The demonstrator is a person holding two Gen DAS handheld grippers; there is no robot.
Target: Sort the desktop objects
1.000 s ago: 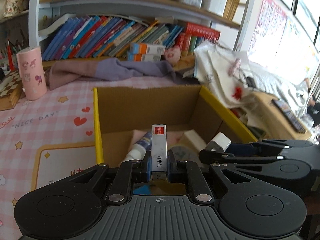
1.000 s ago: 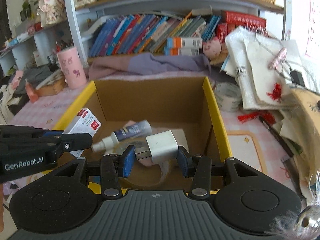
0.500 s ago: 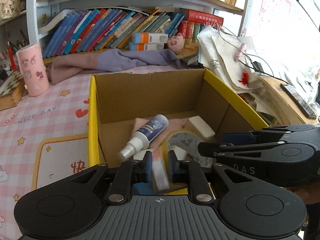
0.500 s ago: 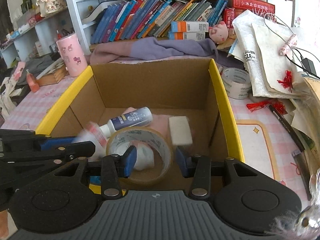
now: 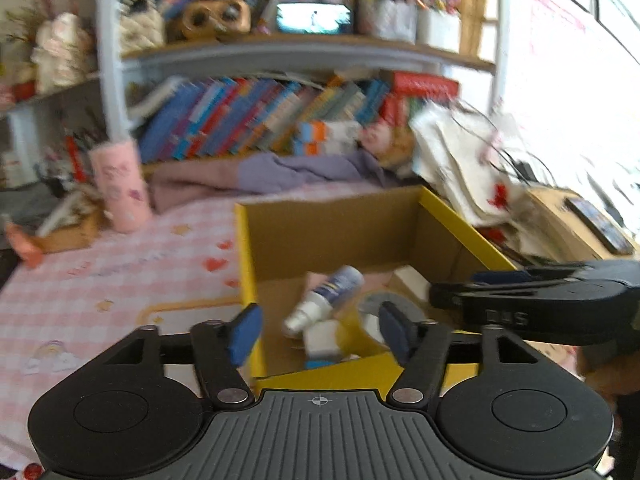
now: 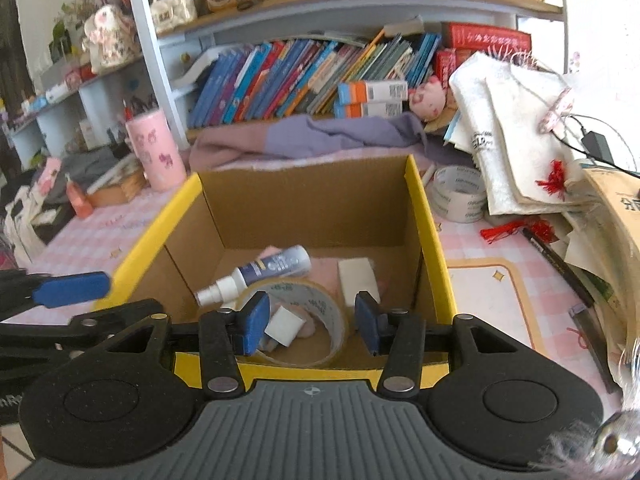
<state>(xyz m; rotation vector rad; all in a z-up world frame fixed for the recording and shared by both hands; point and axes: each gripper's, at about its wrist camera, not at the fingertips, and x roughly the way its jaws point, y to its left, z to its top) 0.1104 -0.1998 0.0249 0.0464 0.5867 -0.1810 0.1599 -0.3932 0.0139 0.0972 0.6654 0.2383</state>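
- Nearest the right wrist camera, the right gripper [image 6: 311, 322] hangs over the near yellow rim of the cardboard box [image 6: 424, 216], blue pads spread apart with nothing between them.
- At the left side of that view, the left gripper [image 5: 319, 330] shows as a blue pad [image 6: 72, 289] outside the box's left wall; its own blurred view shows the jaws wide and empty above the box's near left corner.
- Down on the box floor lies a roll of clear tape [image 6: 320, 308], near the front wall, with a small white block [image 6: 285, 326] inside its ring.
- Just behind the tape lies a spray bottle [image 6: 256, 274] on its side, white nozzle pointing left, resting on something pink.
- Right of the bottle sits a white charger block [image 6: 357, 282].
- Beyond the box's right wall, a second tape roll [image 6: 458, 194] rests on the pink checked desk cover [image 6: 504, 280].
- Farther back left stands a pink cup [image 6: 155, 156]; a purple cloth [image 6: 320, 140] lies before the row of books [image 6: 304, 80].
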